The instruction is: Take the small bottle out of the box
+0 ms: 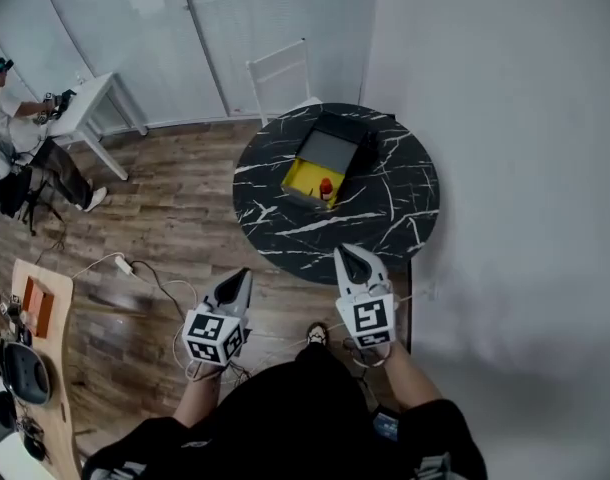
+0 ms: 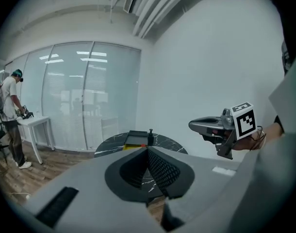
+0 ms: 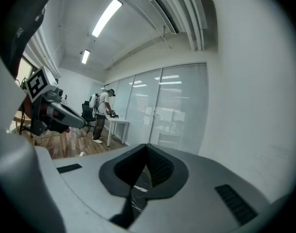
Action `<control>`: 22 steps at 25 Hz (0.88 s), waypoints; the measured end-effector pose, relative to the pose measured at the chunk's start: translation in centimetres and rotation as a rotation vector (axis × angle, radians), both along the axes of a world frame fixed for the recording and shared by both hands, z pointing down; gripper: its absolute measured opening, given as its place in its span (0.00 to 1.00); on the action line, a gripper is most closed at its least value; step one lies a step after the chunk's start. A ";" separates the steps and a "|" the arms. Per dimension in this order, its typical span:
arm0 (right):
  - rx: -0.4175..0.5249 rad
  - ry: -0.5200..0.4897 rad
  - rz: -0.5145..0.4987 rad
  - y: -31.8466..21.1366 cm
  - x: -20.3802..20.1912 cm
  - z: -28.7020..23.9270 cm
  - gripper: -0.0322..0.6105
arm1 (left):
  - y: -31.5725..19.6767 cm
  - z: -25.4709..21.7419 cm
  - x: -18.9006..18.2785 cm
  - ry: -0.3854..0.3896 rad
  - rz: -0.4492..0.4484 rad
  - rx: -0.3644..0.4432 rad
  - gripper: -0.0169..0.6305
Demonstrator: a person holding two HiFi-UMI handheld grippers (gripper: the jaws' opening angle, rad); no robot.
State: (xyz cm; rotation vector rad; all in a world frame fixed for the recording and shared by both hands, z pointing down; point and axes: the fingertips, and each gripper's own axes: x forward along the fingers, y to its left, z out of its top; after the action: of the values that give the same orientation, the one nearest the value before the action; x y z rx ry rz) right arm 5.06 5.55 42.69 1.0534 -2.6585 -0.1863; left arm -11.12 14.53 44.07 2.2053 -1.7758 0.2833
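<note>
On the round black marble table (image 1: 390, 208) lies an open box (image 1: 327, 164) with a yellow inside and a dark lid folded back. A small bottle with a red cap (image 1: 326, 188) stands in its near corner. The same box (image 2: 134, 140) shows far off in the left gripper view. My left gripper (image 1: 241, 280) hangs shut over the wooden floor, short of the table. At the table's near edge my right gripper (image 1: 347, 258) is shut too, holding nothing. In each gripper view the jaw tips meet, left gripper (image 2: 148, 149) and right gripper (image 3: 147, 146).
A white chair (image 1: 282, 72) stands behind the table by the glass wall. A person (image 1: 15, 128) sits at a white desk (image 1: 85, 108) at the far left. Cables (image 1: 145, 273) lie on the floor. A white wall runs along the right.
</note>
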 end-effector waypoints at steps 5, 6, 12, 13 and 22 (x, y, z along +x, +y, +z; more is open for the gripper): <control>-0.042 0.030 0.027 -5.3 2.0 2.9 0.04 | -6.5 1.8 0.6 -0.061 0.034 -0.022 0.02; -0.051 0.030 0.031 -6.0 2.2 3.5 0.04 | -7.7 2.3 0.9 -0.065 0.041 -0.023 0.03; -0.104 0.042 0.037 -9.0 2.2 6.7 0.04 | -13.4 5.4 1.9 -0.059 0.076 -0.078 0.02; -0.110 0.042 0.032 -9.2 2.1 7.1 0.04 | -13.9 5.8 2.0 -0.052 0.080 -0.089 0.02; -0.156 0.075 0.055 -12.1 0.2 11.8 0.04 | -18.8 9.0 2.4 -0.049 0.174 -0.134 0.02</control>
State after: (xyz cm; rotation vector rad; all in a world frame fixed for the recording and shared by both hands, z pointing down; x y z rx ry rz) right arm 5.27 -6.57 54.48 1.0474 -2.5278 -0.0066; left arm -8.72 -4.25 53.06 2.2760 -1.5418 0.4833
